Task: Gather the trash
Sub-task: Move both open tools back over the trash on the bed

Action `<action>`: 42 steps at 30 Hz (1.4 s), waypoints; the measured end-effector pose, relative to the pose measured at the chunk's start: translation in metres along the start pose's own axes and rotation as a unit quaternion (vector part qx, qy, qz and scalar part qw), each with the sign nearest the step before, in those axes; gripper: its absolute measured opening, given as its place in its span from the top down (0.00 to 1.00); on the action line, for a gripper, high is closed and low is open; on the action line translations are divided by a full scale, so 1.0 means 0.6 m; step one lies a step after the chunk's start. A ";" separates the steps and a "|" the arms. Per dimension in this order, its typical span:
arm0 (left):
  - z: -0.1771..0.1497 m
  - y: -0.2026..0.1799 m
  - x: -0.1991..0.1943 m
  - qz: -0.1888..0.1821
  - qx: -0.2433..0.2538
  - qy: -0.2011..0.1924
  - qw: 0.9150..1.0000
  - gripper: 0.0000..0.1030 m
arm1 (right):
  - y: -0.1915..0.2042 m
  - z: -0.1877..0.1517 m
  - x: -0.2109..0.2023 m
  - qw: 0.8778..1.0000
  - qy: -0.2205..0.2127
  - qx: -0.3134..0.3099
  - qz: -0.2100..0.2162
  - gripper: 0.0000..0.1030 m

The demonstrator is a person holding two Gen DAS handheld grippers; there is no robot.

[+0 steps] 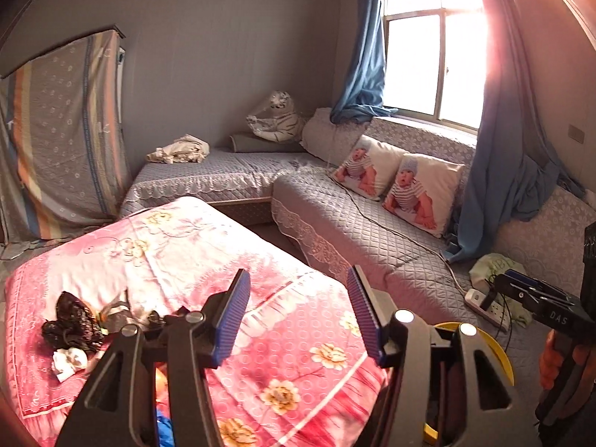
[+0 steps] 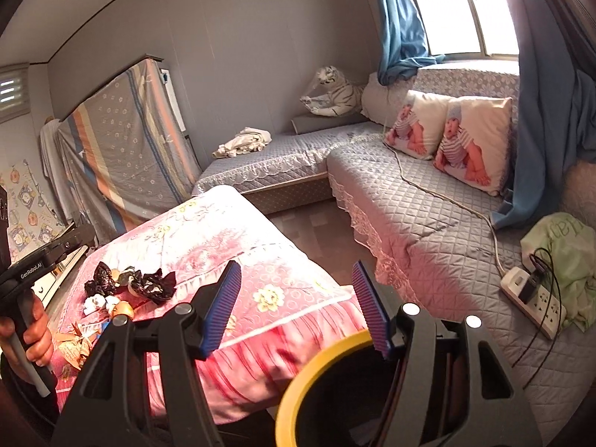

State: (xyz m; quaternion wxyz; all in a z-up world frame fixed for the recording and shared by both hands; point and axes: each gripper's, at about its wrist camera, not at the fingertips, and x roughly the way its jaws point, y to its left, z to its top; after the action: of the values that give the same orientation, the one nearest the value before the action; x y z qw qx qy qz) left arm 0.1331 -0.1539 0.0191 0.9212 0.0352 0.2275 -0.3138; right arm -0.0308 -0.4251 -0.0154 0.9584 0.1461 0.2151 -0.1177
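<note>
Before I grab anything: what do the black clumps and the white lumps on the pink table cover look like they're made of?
Black clumps: thin plastic film, probably crumpled bags; glossy, with sharp crinkled folds. White lumps: likely wadded tissue or paper; matte, soft rounded creases, though too small to be sure. Both lie loose on the pink table cover, which looks like woven printed fabric.

The left claw [image 1: 298,309] is open with nothing in it, above the pink flowered surface [image 1: 186,246]. Crumpled black bags [image 1: 72,322] and white paper bits [image 1: 69,361] lie there.
</note>
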 end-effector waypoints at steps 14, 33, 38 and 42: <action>-0.005 0.190 -0.158 0.188 -0.063 -0.044 0.979 0.41 | 0.238 0.061 0.092 0.986 -0.025 -0.109 0.126 0.38; -0.142 0.275 -0.217 0.235 -0.140 0.000 0.962 0.40 | 0.411 -0.008 0.249 0.964 0.053 -0.192 0.178 0.38; -0.179 0.280 -0.192 0.223 -0.154 0.031 0.962 0.40 | 0.425 -0.036 0.294 0.960 0.077 -0.205 0.173 0.38; -0.210 0.285 -0.166 0.206 -0.166 0.059 0.962 0.40 | 0.434 -0.058 0.331 0.956 0.096 -0.217 0.171 0.38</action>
State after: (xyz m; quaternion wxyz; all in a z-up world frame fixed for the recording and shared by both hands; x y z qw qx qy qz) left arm 0.1149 0.0648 -0.0633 0.9438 -0.0538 0.3182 -0.0718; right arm 0.2062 -0.2038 -0.0744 0.9476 -0.0197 0.2986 0.1119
